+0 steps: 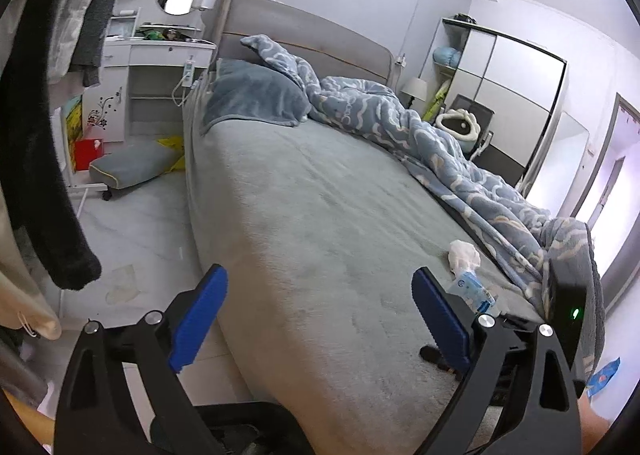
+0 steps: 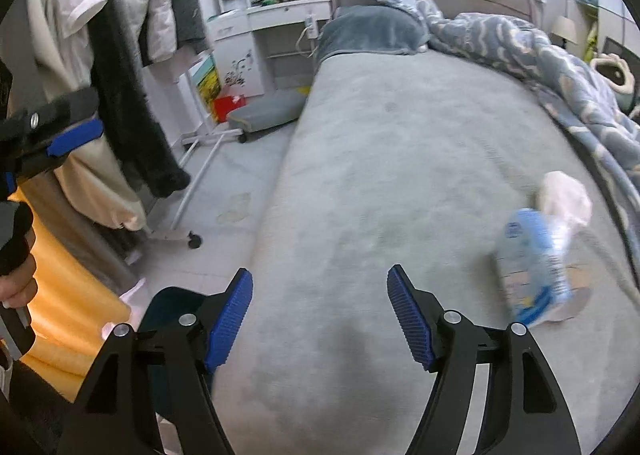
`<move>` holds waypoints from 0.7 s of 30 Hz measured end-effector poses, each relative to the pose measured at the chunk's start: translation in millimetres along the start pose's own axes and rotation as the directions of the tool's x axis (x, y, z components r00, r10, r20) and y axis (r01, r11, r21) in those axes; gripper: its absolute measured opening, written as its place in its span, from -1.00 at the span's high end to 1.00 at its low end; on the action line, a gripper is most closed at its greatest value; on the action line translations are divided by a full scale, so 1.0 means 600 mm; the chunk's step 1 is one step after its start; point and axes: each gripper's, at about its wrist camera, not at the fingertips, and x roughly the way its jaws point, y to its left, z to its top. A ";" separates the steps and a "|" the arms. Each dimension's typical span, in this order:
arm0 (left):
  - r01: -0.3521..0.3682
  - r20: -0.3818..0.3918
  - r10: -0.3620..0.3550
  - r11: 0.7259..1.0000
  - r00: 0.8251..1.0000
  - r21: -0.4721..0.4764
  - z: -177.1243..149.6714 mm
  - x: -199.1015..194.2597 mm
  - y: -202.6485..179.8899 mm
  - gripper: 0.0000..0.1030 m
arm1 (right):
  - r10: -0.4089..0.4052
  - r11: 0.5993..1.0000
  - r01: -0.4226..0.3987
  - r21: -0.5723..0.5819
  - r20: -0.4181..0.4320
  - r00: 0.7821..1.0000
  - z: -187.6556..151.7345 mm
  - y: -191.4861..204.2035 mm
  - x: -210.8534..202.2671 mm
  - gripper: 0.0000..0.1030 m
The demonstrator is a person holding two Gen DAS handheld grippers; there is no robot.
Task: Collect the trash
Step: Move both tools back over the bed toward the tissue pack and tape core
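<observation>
A blue and white plastic wrapper [image 2: 536, 267] lies on the grey bed sheet [image 2: 400, 175] at the right, with a crumpled white tissue [image 2: 566, 195] just behind it. Both also show in the left wrist view, the wrapper [image 1: 472, 291] and the tissue [image 1: 464, 253], beyond the right finger. My right gripper [image 2: 320, 315] is open and empty above the bed, left of the wrapper. My left gripper [image 1: 320, 319] is open and empty over the bed's near corner. The left gripper also shows in the right wrist view at the far left [image 2: 52, 135].
A blue patterned duvet [image 1: 440, 135] is bunched along the bed's right side, with a pillow [image 1: 256, 95] at the head. Hanging clothes on a wheeled rack [image 2: 132, 75] stand left of the bed. A blue wrapper [image 1: 604, 373] lies on the floor at right. A grey cushion [image 1: 128, 165] and red box [image 1: 86, 153] sit by the white dresser.
</observation>
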 end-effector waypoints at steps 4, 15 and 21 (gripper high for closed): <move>0.005 -0.005 -0.005 1.000 1.000 0.019 -0.002 0.022 -0.029 -0.84 | -0.026 0.999 0.025 0.033 0.034 0.999 0.007 -0.043 -0.020 -0.45; 0.042 -0.032 -0.041 0.999 0.999 0.025 0.001 0.089 -0.096 -0.85 | -0.091 0.991 0.084 0.108 0.059 0.994 -0.006 -0.164 -0.058 -0.46; 0.067 -0.048 -0.067 0.998 0.997 0.010 0.001 0.134 -0.132 -0.85 | -0.116 0.987 0.109 0.120 0.051 0.992 -0.015 -0.224 -0.066 -0.46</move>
